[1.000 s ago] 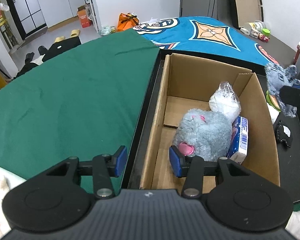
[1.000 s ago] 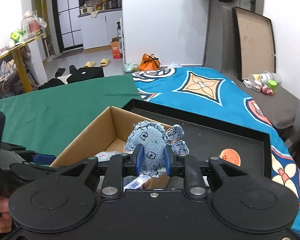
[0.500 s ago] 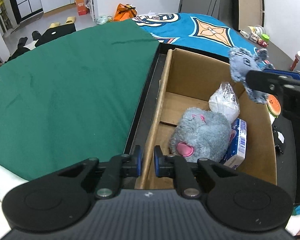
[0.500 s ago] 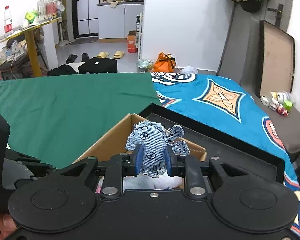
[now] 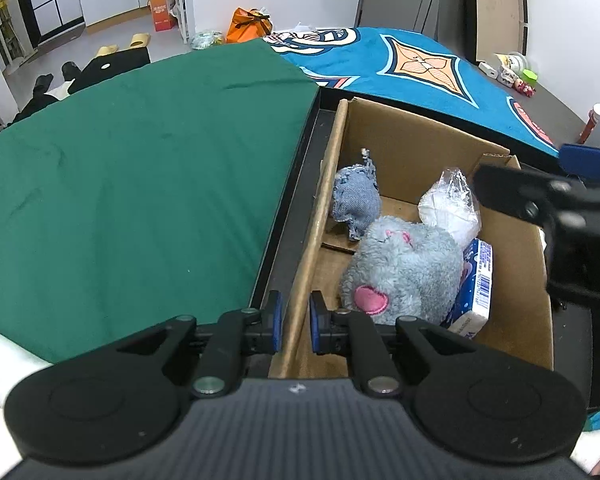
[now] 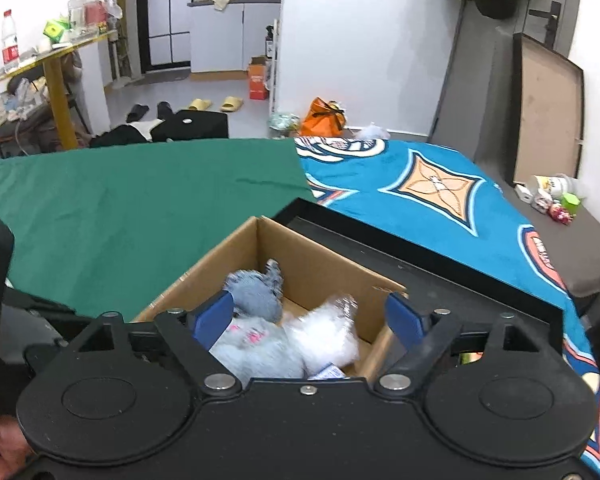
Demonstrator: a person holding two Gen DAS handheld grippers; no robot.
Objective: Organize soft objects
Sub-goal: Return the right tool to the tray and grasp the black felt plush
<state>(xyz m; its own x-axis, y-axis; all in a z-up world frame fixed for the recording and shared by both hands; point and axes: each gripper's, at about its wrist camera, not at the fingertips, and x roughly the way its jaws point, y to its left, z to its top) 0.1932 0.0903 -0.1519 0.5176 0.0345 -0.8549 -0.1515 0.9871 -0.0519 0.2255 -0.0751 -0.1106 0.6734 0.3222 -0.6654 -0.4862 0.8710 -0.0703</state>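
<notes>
Little blue denim toy (image 5: 355, 198) lies in the brown cardboard box (image 5: 415, 140).
Right gripper (image 6: 308, 316) is spread wide; left gripper (image 5: 294, 322) pinches the box wall at 6 o'clock.

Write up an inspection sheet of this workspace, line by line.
Surface: green cloth beside a blue patterned cloth; a black tray holds the cardboard box.
Job's things: denim toy, grey plush, white plastic bag and a blue tissue pack, all inside the box.
Clutter: small bottles and toys on a grey ledge.
Grippers: left gripper shut on the box's near wall; right gripper open and empty above the box.
Cables: nothing seen.
Surroundings: slippers and orange bag on the floor, yellow-legged table, kitchen cabinets behind.
</notes>
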